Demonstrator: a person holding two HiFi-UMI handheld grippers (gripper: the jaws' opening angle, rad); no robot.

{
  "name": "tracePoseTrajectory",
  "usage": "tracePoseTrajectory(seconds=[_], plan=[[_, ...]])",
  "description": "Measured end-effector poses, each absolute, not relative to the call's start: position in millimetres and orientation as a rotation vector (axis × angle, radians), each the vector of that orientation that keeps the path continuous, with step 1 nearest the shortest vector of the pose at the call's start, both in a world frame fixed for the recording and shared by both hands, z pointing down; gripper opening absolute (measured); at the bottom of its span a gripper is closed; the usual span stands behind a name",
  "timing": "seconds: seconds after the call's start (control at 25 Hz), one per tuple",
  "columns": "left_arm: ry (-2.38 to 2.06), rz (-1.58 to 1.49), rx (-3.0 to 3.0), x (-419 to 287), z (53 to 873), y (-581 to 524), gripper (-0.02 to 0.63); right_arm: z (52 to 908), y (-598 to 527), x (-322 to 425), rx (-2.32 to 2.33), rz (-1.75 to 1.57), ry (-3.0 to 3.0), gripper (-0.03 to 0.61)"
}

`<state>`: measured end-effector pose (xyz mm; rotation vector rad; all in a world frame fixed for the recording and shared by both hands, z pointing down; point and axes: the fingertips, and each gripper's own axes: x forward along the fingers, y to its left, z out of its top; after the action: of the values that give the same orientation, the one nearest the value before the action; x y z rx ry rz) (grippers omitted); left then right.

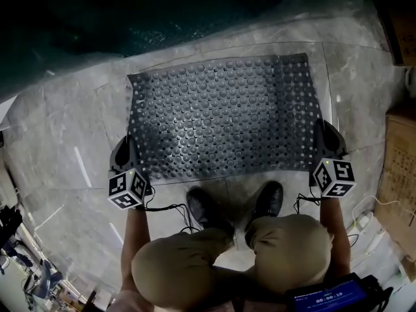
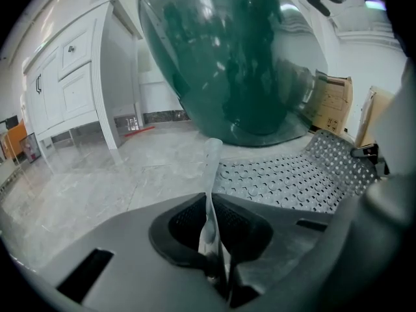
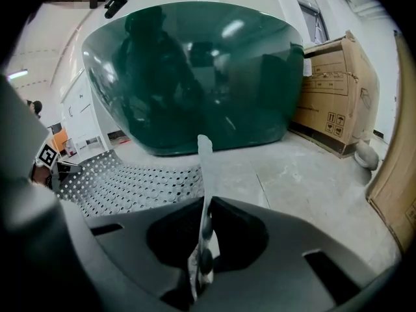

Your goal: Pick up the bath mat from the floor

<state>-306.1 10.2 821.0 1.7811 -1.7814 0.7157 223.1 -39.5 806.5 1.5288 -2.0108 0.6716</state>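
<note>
The left claw (image 1: 132, 152) is closed on the near left corner of the bath mat (image 1: 224, 116), and the right claw (image 1: 324, 139) is closed on the near right corner. The mat spreads between them and runs forward from both. Its near edge sits just ahead of the person's shoes (image 1: 208, 210), and its far edge lies close to a dark green tub (image 1: 130, 12), which walls off the way ahead. Bare marble floor (image 1: 71, 116) lies open outward of the left claw. Outward of the right claw the room is tighter, with cardboard boxes (image 1: 400, 168) along that side.

In the left gripper view, the left claw (image 2: 213, 249) pinches a thin pale edge of the mat (image 2: 292, 181) standing upright between the jaws. Only this view shows a white cabinet (image 2: 71, 77) off to the left. The right gripper view shows the right claw (image 3: 200, 252) with the same pinch, the mat (image 3: 130, 181) curling up to its left, and the boxes (image 3: 335, 90) standing beside the tub (image 3: 195, 77).
</note>
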Motion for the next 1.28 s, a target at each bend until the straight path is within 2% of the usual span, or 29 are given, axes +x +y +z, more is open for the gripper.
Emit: tracePoseTrajectory(seconds=[1.28], plan=[[-1.646,0.63,1.864,-252,749,11,0.038,725,-32,156,1.408,0.675,-2.087,0.029]])
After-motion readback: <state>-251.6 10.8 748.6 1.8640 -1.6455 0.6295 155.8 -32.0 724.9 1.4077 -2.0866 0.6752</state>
